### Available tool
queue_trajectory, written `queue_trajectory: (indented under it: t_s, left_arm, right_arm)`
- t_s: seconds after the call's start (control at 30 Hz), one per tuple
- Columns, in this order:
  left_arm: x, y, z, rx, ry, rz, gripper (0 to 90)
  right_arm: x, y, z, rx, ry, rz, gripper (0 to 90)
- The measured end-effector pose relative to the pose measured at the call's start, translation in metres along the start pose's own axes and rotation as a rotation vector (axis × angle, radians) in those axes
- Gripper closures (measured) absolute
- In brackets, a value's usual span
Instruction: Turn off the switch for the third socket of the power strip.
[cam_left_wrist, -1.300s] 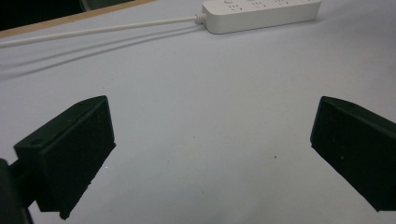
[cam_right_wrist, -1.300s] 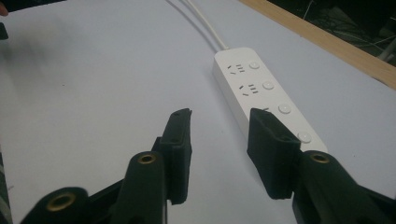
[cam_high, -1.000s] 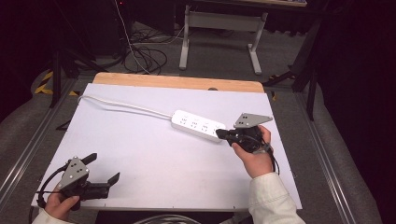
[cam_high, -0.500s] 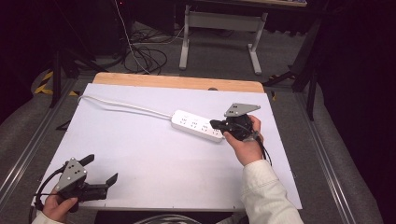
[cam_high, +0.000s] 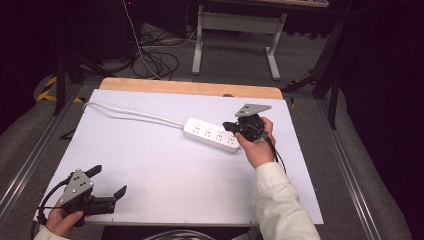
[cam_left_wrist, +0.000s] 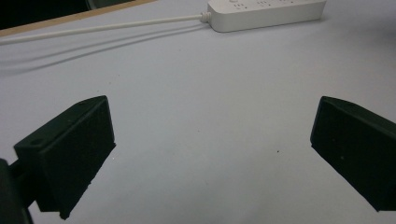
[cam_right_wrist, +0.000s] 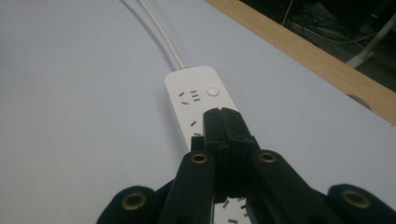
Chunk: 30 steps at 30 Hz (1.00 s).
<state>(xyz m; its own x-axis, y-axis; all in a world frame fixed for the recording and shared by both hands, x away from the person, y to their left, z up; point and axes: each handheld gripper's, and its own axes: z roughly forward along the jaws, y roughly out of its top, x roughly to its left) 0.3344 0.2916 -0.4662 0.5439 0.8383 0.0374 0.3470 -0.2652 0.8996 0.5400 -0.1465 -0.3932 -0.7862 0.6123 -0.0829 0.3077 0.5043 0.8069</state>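
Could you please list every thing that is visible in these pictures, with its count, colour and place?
power strip: one, white, on the table right of centre, under the right gripper's closed jaws
cord: one, white, from the strip's left end to the table's far left corner
table: one, white top with a wooden far edge
desk frame: one, grey, on the floor behind
cables: several, dark, on the floor behind
left gripper: one, black, near left corner, jaws wide apart
right gripper: one, black, above the strip

Black jaws spread wide over the white table (cam_left_wrist: 196, 140); power strip (cam_left_wrist: 266, 14) and, seemingly, its cord (cam_left_wrist: 116, 29) lie beyond.
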Motion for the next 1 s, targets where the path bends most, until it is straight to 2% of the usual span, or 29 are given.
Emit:
queue_trajectory:
  t_s: [0.33, 0.63, 1.0]
  left_arm:
    - [0.0, 0.0, 0.0, -0.001, 0.0, 0.002, 0.3]
    - [0.0, 0.0, 0.0, -0.002, -0.002, 0.001, 0.2]
    - [0.0, 0.0, 0.0, 0.001, -0.004, 0.004, 0.3]
  right_arm:
    - [-0.01, -0.004, 0.023, 0.027, -0.033, 0.024, 90.0]
    - [-0.016, -0.011, 0.044, 0.057, -0.037, 0.05, 90.0]
    - [-0.021, -0.017, 0.06, 0.101, -0.049, 0.072, 90.0]
